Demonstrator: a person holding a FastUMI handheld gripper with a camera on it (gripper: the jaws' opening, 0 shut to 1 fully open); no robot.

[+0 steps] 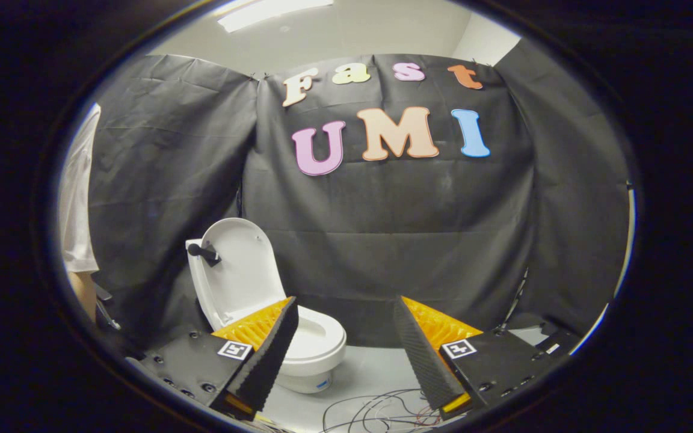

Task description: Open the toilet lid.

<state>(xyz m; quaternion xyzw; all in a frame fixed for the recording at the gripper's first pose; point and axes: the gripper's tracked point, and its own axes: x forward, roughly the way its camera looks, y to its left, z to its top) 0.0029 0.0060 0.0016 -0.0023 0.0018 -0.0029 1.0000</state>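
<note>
A small white toilet (316, 346) stands on a pale floor against the black cloth wall, beyond my left finger (268, 355), which covers part of its bowl. Its lid (241, 270) is raised upright, leaning back toward the wall, and the seat ring lies bare below it. A short black handle (203, 252) sticks out from the lid's left edge. My gripper (343, 316) is open, its two fingers wide apart with nothing between them. The toilet sits to the left of the gap and farther off; neither finger touches it.
A tangle of thin wires (376, 409) lies on the floor just below the fingers. At the far left stands a person in a white shirt (79, 198). Black cloth closes the space at the back and on both sides.
</note>
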